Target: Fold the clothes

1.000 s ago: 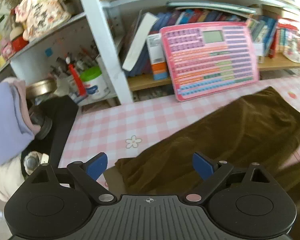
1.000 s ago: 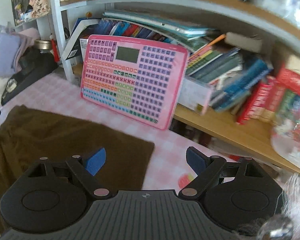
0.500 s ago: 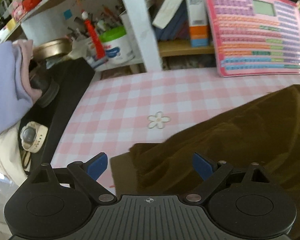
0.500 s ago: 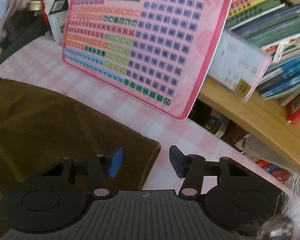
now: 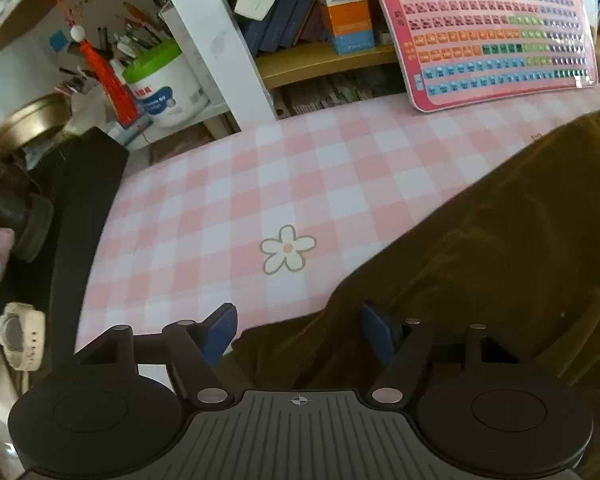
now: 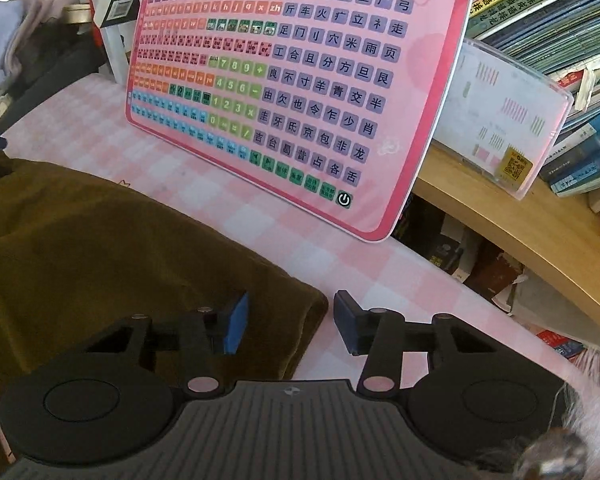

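A dark olive-brown garment (image 5: 480, 248) lies flat on the pink checked tablecloth (image 5: 260, 184). My left gripper (image 5: 298, 330) is open and low over the garment's near left corner, which lies between its blue pads. In the right wrist view the same garment (image 6: 112, 248) fills the left. My right gripper (image 6: 288, 318) is open, partly closed in, with the garment's right corner between its blue pads (image 6: 236, 320). Neither gripper grips the cloth.
A pink learning tablet (image 6: 284, 80) leans against the bookshelf behind the garment. Books (image 6: 548, 20) fill the wooden shelf (image 6: 520, 224). At the left are a white tub (image 5: 164, 80), a black object (image 5: 76, 216) and a watch (image 5: 18, 336).
Both grippers have dropped lower and closer to the garment's corners. The right gripper's jaws have narrowed from wide open; the left jaws have narrowed a little too.
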